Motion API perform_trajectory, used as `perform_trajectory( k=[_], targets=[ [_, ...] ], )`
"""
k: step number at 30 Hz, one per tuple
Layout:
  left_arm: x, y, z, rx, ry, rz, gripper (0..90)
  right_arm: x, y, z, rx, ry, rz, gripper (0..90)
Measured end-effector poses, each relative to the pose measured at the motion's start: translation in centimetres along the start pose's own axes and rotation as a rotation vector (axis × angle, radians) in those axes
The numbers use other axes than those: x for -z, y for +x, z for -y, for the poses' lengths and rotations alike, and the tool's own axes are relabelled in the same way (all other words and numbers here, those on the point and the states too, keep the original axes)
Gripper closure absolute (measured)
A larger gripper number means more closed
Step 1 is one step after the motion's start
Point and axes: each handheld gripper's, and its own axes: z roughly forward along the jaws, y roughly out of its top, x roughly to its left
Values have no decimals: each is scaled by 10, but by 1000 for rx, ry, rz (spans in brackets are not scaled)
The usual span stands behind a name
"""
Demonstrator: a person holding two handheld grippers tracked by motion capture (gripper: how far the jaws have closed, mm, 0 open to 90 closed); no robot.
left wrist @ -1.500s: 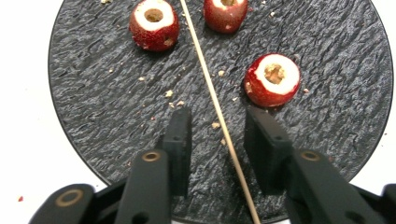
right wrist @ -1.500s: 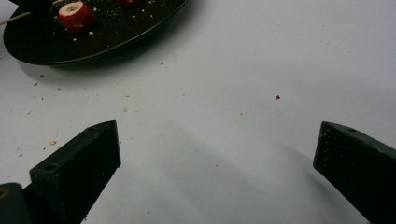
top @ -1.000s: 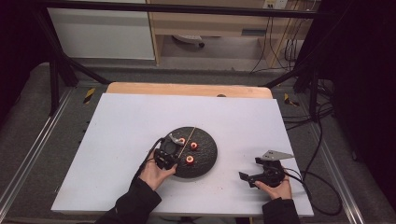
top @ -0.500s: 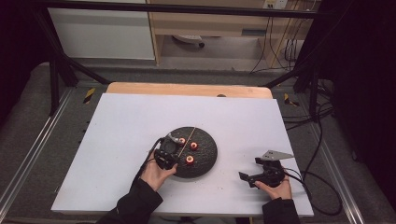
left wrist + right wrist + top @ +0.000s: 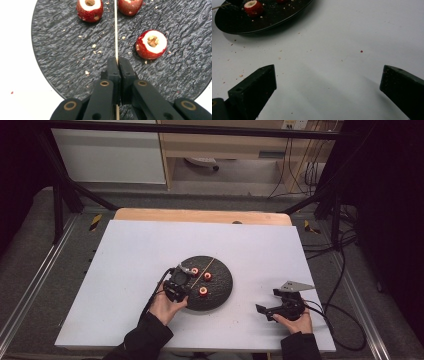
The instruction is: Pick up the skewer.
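On the dark round plate [image 5: 220, 290] near the middle of the bench [image 5: 125, 255], a thin wooden skewer [image 5: 116, 30] lay flat, and the left tool [image 5: 117, 60] had its jaws pinched together on the near end of it. The jaws had just been closing, with the stick between them — they looked fully narrowed in the left gripper view. The skewer's long axis ran straight ahead of that tool, in line with the jaws, toward the far rim of the plate.

Three cored red fruit pieces sat on the plate: one [image 5: 151, 44] just to the right of the stick and nearest the tool, one [image 5: 89, 9] farther off on the left side, and one [image 5: 130, 6] at the far end on the right, close to the stick. None was threaded on the stick yet, judging from the left gripper view.

The right tool [image 5: 272, 307] rested on the bench well apart from the plate, toward the person's right, jaws spread wide and holding nothing. From the right gripper view the plate lay ahead and to the left.

Likely next step — spearing a piece — turned on the nearest fruit lying off to the side of the skewer line, not on it; the left hand [image 5: 167, 307] was the nearer one.
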Motion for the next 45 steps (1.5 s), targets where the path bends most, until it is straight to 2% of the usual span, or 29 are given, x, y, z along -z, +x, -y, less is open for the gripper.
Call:
perform_trajectory(
  k=[5,10,18,21,33,38,45],
  targets=[
    [9,8,7,-6,-53,13,883,0,0,0,-3,-2,2,13],
    [23,19,17,-14,-128,60,883,0,0,0,-2,0,1,13],
    [43,39,41,-45,-237,125,883,0,0,0,-2,0,6,13],
    [47,45,51,-47,-269,132,883,0,1,0,-8,1,9,13],
    [58,70,96,-58,-373,166,883,0,0,0,-14,0,20,13],
    [59,75,105,-53,-390,188,883,-1,2,-3,-11,0,21,13],
    [58,76,115,-82,-407,195,883,-5,6,-6,1,4,17,13]
  ],
)
